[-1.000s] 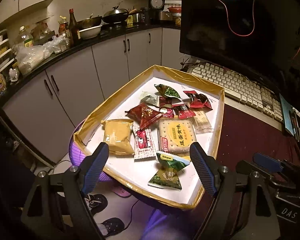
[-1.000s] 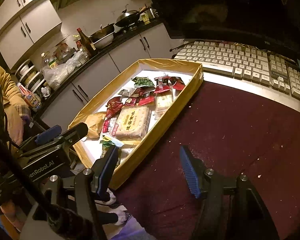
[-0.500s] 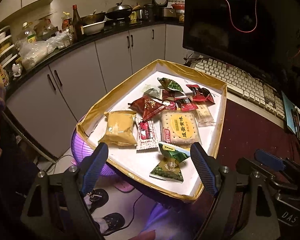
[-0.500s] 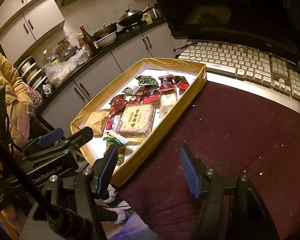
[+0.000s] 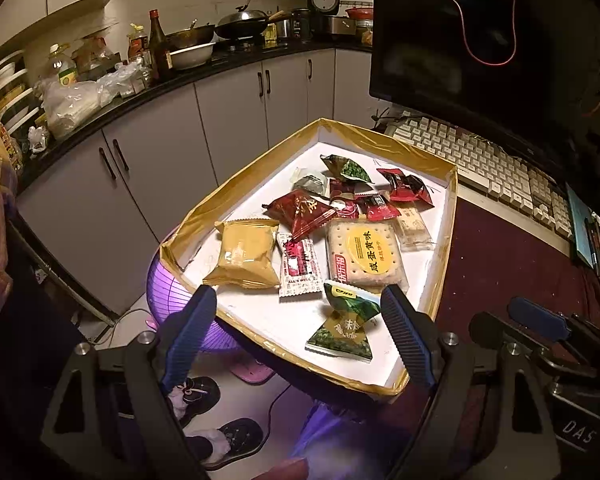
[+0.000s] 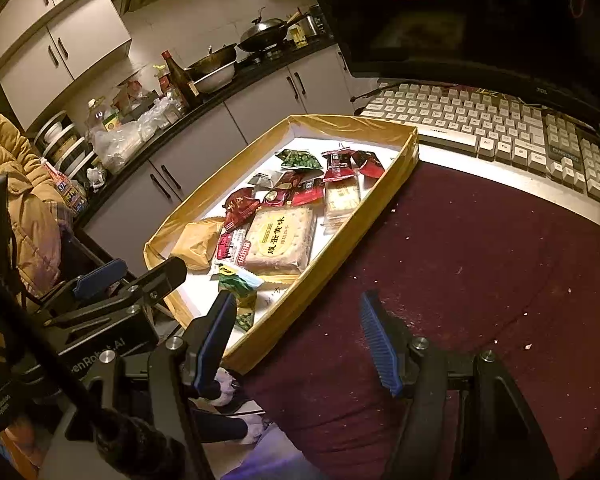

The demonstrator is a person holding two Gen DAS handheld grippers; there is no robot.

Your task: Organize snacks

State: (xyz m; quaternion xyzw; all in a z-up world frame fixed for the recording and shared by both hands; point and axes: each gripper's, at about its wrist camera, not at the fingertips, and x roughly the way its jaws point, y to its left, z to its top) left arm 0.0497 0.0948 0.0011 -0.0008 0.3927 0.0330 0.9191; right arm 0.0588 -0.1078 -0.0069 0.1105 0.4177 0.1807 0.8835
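We hold two grippers over a shallow tray with gold-taped walls and a white floor. It sits at the edge of a dark red tabletop and juts out past it over the floor. A keyboard lies behind it.

The snacks lie loose in the tray, partly overlapping, in no clear grouping. From nearest to farthest we see a green packet, a large cracker pack with a yellow round label, a white and red sachet, a yellow pouch, then a cluster of small red wrappers and another green pouch toward the far end. That heap would fit sorting that is pending as well as a tray already filled.

The left gripper hangs above the tray's near corner, jaws spread wide and holding nothing, with the green packet showing between them, perhaps lined up for it. The right gripper hovers over the bare tabletop just beside the tray's long wall, jaws likewise released and empty. Fisheye distortion makes its height hard to judge.
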